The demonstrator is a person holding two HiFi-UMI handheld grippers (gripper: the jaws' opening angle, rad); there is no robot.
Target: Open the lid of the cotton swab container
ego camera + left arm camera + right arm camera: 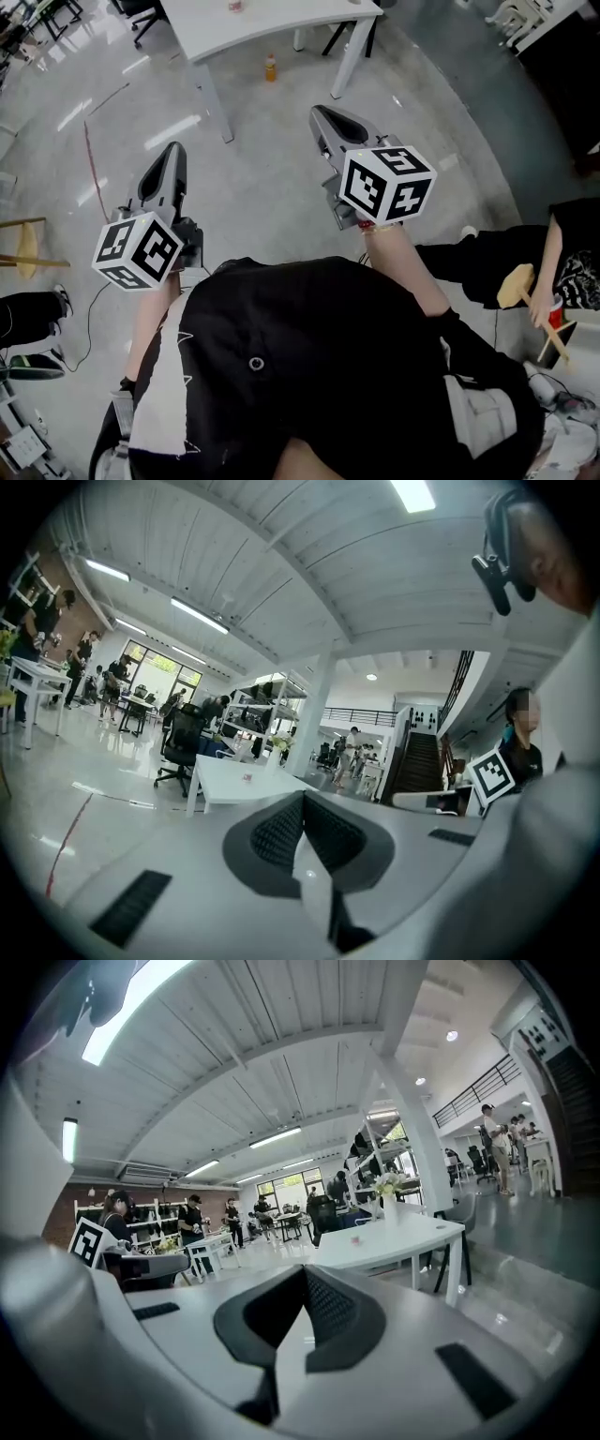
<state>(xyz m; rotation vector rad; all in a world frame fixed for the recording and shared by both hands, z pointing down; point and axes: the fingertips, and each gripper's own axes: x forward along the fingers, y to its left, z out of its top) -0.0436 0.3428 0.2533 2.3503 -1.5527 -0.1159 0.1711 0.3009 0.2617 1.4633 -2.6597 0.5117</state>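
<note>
No cotton swab container can be told apart in any view. A small reddish item [234, 6] lies on the white table [281, 28] far ahead; it is too small to identify. It also shows as a speck [247, 777] in the left gripper view and as a speck [354, 1238] in the right gripper view. My left gripper [175, 150] is held over bare floor, its jaws shut with nothing between them [303, 799]. My right gripper [319, 112] is held a little further forward, also shut and empty [305, 1271]. Both point towards the table from a distance.
An orange bottle [270, 67] stands on the floor under the table. A person in black [562, 262] sits at the right holding a wooden tool. A wooden stool [23, 248] is at the left. An office chair [178, 742] stands beyond the table, and a red line [89, 150] crosses the floor.
</note>
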